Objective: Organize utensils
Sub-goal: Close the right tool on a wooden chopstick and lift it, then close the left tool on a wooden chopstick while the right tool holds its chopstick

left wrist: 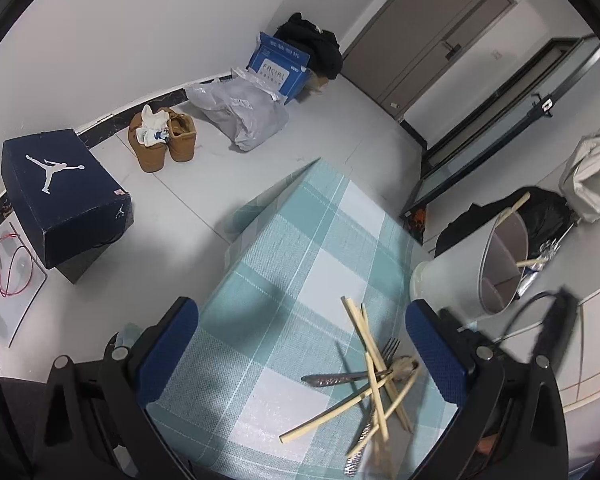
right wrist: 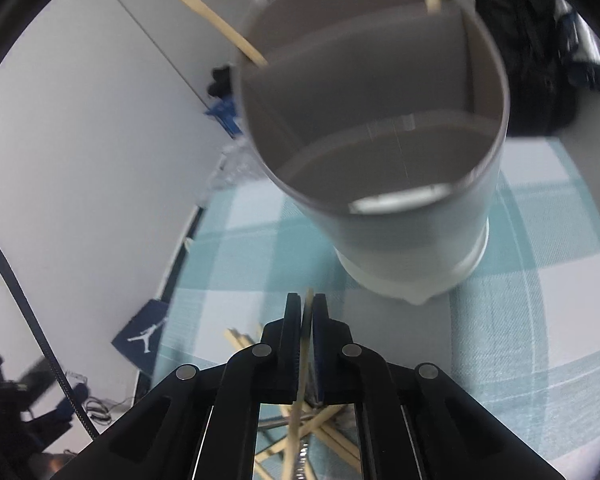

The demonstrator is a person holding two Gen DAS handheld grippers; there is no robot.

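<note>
A teal plaid tablecloth covers the table. On it lies a crossed pile of wooden chopsticks with a metal fork and a metal handle. My left gripper hovers open over this pile, blue pads wide apart and nothing between them. A grey divided utensil holder stands right of the pile with a chopstick leaning in it. My right gripper is shut on one thin wooden chopstick, just before the holder. Two chopsticks stand in the holder's far compartments.
On the floor to the left are a dark blue shoe box, brown shoes, a grey plastic bag and a blue carton. A black bag lies behind the holder. The table's far corner drops off ahead.
</note>
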